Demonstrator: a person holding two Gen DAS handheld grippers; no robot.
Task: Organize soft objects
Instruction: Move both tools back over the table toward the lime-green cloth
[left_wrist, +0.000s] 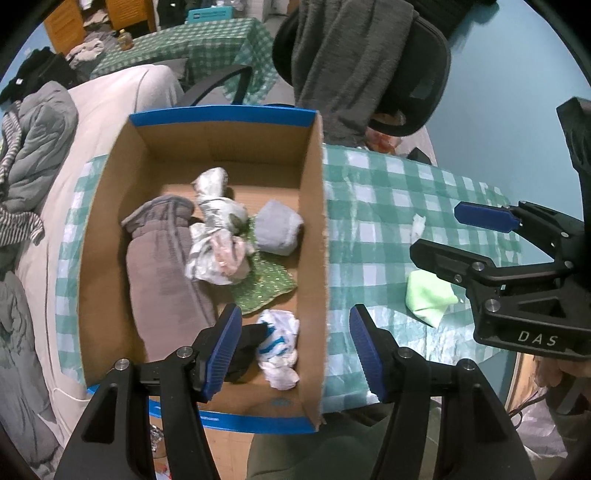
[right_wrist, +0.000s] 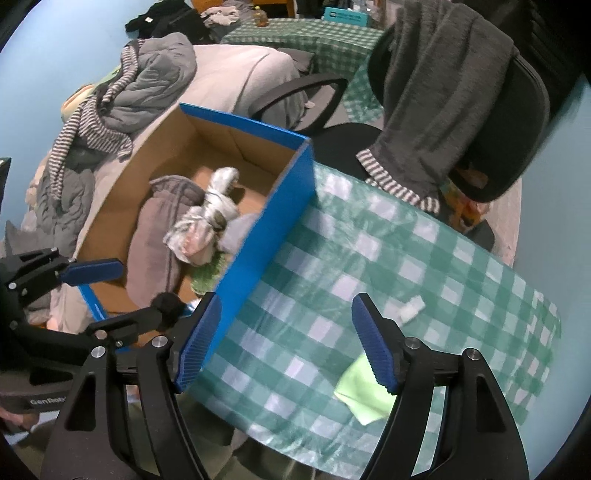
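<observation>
We hold the left tongs (left_wrist: 295, 347) spread apart and empty, straddling the near right wall of the cardboard box (left_wrist: 314, 258), one finger inside, one outside. Just ahead of the inner finger lies a white and blue cloth (left_wrist: 280, 343); beyond it a green cloth (left_wrist: 266, 288), a knotted white bundle (left_wrist: 218, 236), a grey roll (left_wrist: 279, 232) and a brown towel (left_wrist: 162, 273).

Our right tongs (right_wrist: 286, 343) are also apart and empty, over the checked counter (right_wrist: 369, 258), their right finger just above a light green cloth (right_wrist: 360, 391). A small white scrap (right_wrist: 412, 308) lies ahead of them. The right tool reads "DAS"; the left shows "GenRob", cut off. The counter between box and far edge lies open.
</observation>
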